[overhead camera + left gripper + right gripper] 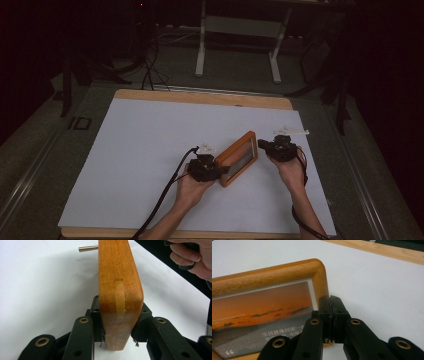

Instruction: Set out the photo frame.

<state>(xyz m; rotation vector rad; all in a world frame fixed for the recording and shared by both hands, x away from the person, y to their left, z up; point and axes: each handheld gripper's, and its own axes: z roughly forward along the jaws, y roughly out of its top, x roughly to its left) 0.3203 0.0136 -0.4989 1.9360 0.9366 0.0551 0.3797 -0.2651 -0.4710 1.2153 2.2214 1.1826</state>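
An orange wooden picture frame (239, 157) with a sunset photo stands tilted on the white sheet, right of centre. My left gripper (222, 172) is shut on its lower left corner. In the left gripper view the pads press both faces of the frame's wooden edge (120, 285), held at the left gripper (117, 327). A small brass pin (87, 249) sticks out of the frame's far side. My right gripper (261, 145) is at the frame's upper right corner. Its pads meet with nothing between them, right gripper (331, 307) beside the frame's rounded corner (274, 271).
The white sheet (150, 150) covers a wooden board (200, 96) with open room to the left and back. The hand on the right gripper (192, 257) shows beyond the frame. Behind the table stand white desk legs (201, 45) and floor cables (150, 65).
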